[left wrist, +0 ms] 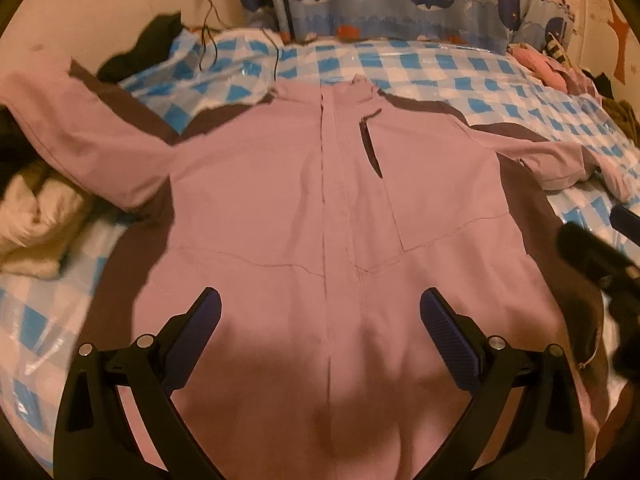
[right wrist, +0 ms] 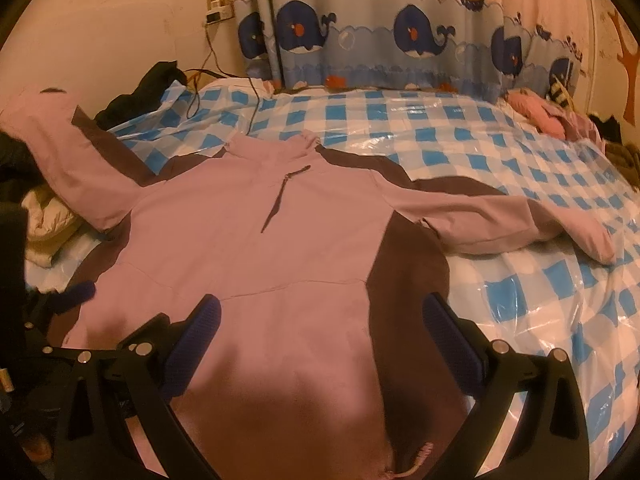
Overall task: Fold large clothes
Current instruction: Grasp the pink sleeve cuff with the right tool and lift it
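A large pink jacket (left wrist: 280,184) with dark brown side panels lies front up on the bed, zipped, collar toward the far wall, both sleeves spread outward. My left gripper (left wrist: 320,312) hovers open above the lower middle of its front, over the zip line, holding nothing. In the right wrist view the same jacket (right wrist: 224,216) fills the centre. My right gripper (right wrist: 320,316) is open above the lower right of the body, where pink meets the brown panel. The right sleeve (right wrist: 520,220) lies bent on the bed. A pink drawcord (right wrist: 416,460) hangs at the hem.
A blue-and-white checked plastic sheet (right wrist: 460,148) covers the bed. Other clothes are piled at the left (left wrist: 32,216) and the far right corner (right wrist: 548,116). A whale-print curtain (right wrist: 400,40) hangs behind; a cable (right wrist: 208,68) runs from a wall socket onto the bed.
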### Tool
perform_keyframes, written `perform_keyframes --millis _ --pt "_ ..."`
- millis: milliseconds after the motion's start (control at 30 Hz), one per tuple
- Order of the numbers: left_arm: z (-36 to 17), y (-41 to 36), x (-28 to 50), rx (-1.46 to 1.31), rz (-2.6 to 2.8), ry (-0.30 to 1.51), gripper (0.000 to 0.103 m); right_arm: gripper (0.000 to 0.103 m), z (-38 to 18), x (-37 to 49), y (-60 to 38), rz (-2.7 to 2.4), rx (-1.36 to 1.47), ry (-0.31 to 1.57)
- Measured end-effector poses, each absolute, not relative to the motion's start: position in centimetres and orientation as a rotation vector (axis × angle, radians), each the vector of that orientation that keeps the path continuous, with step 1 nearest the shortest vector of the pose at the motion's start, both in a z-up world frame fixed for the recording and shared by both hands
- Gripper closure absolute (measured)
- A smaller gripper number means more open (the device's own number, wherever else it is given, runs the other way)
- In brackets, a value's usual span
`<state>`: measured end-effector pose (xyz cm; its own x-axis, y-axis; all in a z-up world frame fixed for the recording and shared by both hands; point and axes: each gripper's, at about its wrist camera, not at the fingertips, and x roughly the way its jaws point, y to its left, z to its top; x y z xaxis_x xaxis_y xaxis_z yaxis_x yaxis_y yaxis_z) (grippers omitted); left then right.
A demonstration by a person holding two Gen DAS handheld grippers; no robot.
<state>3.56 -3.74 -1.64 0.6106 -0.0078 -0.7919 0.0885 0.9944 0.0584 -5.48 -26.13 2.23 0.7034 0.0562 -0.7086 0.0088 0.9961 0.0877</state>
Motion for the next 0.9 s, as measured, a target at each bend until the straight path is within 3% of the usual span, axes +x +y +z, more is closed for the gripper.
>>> perform_keyframes --millis 300,533,767,900 --pt "-3.1 -4.6 5.0 0.033 -0.075 0.976 0.007 0.006 4.4 -6.2 -44.4 -0.021 0.526 0.788" --pt "-3.9 -6.1 5.6 0.064 -0.067 0.991 0.007 0.006 -1.9 -5.9 -65.2 -0.203 1.086 0.735" --pt "-5.1 -6.2 6.3 0.080 -0.038 1.002 0.007 0.006 -7.9 -1.8 -71.3 -0.197 1.328 0.676" --pt "-5.4 -6.2 6.5 0.088 -0.030 1.001 0.007 0.006 -7.7 0.3 -73.4 -0.169 1.320 0.589"
